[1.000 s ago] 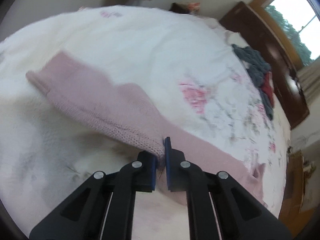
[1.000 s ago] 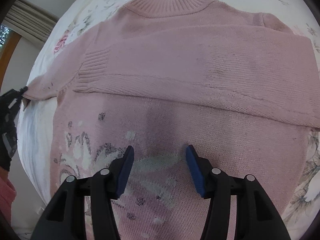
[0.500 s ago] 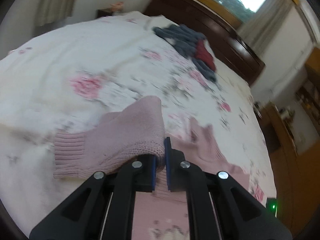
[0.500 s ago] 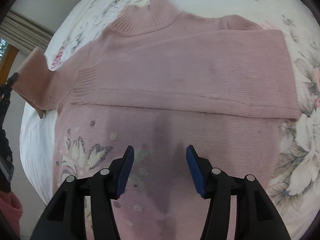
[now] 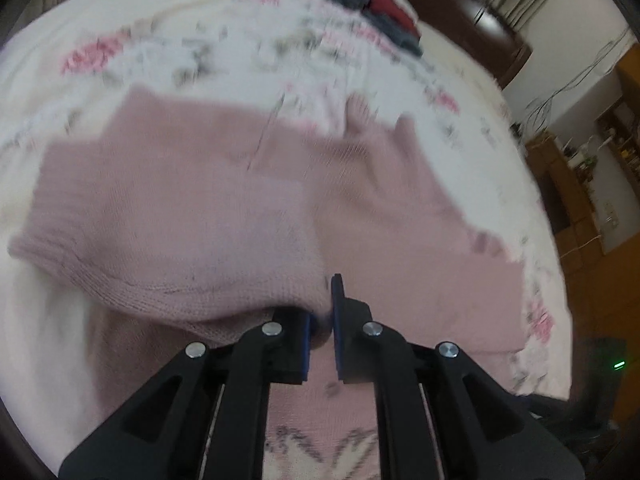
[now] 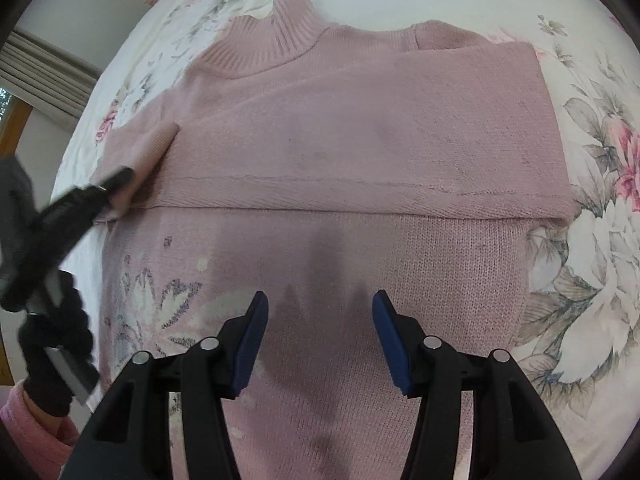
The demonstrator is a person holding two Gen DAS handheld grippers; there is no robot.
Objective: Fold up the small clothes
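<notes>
Sleeve (image 6: 138, 148) pinched in our left gripper (image 5: 320, 328), at sweater (image 6: 340, 160) left edge on bed (image 6: 592, 240); fold runs rightward across chest. Right gripper (image 6: 320, 340) spread wide, over hem, empty.

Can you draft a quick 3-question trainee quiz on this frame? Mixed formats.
1. True or false: the right gripper is clamped on the pink sweater.
2. Which part of the sweater does the left gripper hold? A) the ribbed collar B) the sleeve C) the bottom hem
3. Fill in: the sweater lies on a bed sheet printed with ____.

Key
1. False. Its jaws stand wide apart above the sweater's front, gripping nothing.
2. B. The sleeve is pinched between the closed jaws and carried over the sweater body; the collar lies untouched at the far end.
3. Flowers.
</notes>
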